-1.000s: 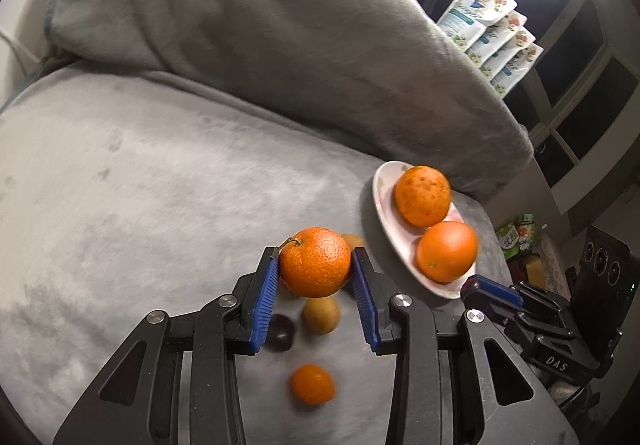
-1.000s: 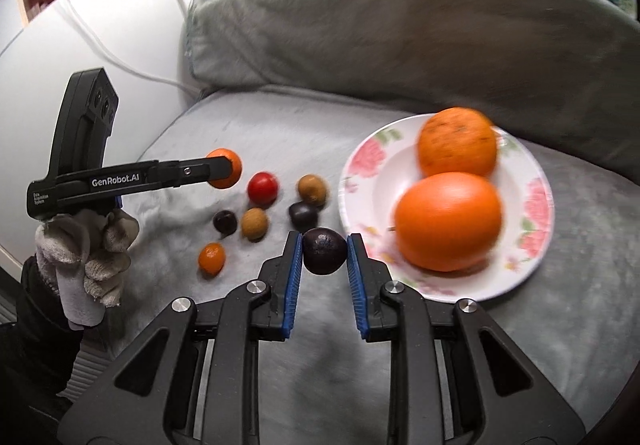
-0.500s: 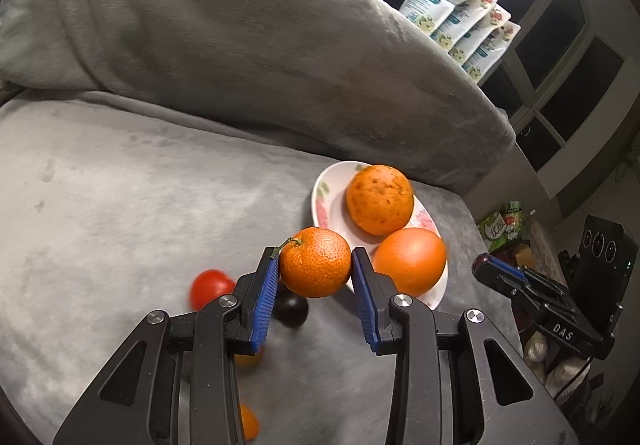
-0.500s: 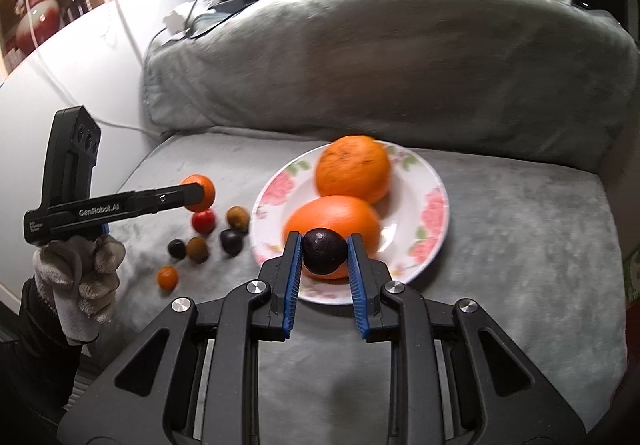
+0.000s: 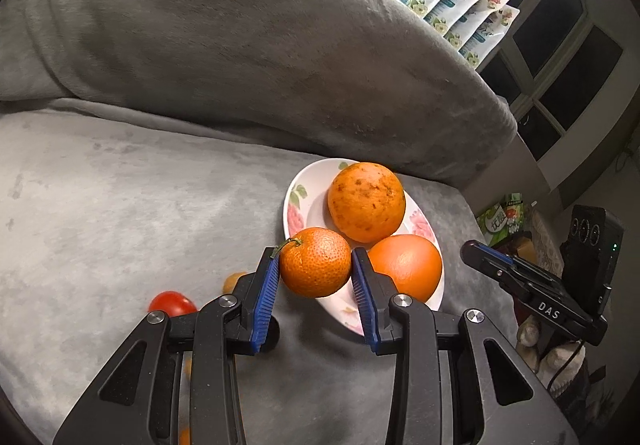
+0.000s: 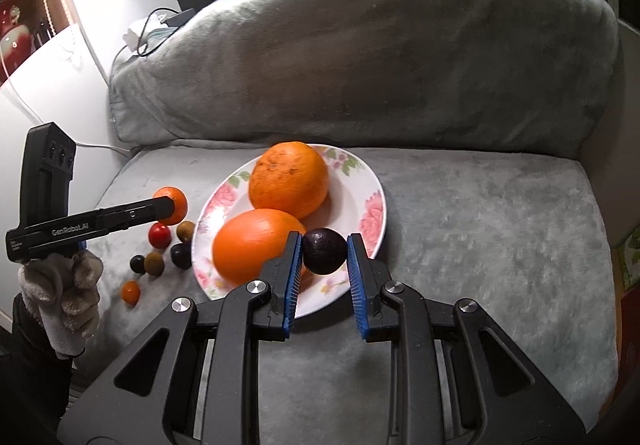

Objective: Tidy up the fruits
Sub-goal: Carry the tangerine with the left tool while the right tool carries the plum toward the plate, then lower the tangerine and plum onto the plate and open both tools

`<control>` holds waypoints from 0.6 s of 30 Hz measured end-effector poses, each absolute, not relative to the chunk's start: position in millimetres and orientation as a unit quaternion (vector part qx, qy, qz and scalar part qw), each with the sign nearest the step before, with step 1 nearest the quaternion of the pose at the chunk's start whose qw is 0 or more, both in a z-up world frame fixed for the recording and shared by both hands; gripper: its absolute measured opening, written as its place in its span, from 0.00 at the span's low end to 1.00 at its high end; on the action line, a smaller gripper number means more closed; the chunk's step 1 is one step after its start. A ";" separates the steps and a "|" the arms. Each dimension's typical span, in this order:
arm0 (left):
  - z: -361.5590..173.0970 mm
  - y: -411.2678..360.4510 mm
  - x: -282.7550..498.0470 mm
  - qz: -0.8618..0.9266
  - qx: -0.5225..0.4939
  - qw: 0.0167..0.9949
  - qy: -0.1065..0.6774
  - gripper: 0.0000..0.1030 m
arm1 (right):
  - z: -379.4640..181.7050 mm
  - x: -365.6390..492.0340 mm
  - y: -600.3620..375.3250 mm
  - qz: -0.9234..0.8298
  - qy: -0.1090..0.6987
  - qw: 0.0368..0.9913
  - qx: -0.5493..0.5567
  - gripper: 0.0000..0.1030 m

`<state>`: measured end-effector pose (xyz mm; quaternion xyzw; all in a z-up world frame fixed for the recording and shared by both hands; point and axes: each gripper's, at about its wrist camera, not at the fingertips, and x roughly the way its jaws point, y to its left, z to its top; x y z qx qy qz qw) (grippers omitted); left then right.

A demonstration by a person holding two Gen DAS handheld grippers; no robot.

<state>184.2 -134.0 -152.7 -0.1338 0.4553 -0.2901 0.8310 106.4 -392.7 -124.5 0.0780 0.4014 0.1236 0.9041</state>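
My left gripper (image 5: 315,269) is shut on a mandarin (image 5: 315,261) with a green stem, held just left of the floral plate (image 5: 300,193). Two big oranges lie on that plate, a speckled one (image 5: 366,201) at the back and a smooth one (image 5: 406,265) in front. My right gripper (image 6: 323,251) is shut on a dark plum (image 6: 324,251) above the floral plate (image 6: 372,213), beside the smooth orange (image 6: 256,245). The right wrist view also has the left gripper (image 6: 170,207) with the mandarin (image 6: 176,203) at the left.
Several small fruits lie on the grey cushion left of the plate: a red tomato (image 6: 159,235), brown ones (image 6: 186,229), dark ones (image 6: 181,256) and a tiny orange one (image 6: 131,292). A grey pillow (image 6: 360,57) rises behind. A gloved hand (image 6: 60,285) holds the left tool.
Both grippers have moved with their fruits toward the plate. The mandarin now hangs at the plate's left rim, and the plum has come over the plate.
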 end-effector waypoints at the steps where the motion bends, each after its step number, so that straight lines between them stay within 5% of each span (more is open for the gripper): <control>1: -152.8 -135.8 185.0 -0.290 -0.133 0.831 0.456 0.34 | -126.0 107.6 -393.2 0.123 0.403 0.904 0.079 0.23; 18: -150.4 -149.9 190.1 -0.302 -0.125 0.825 0.461 0.34 | -132.4 119.3 -392.2 0.128 0.408 0.901 0.078 0.23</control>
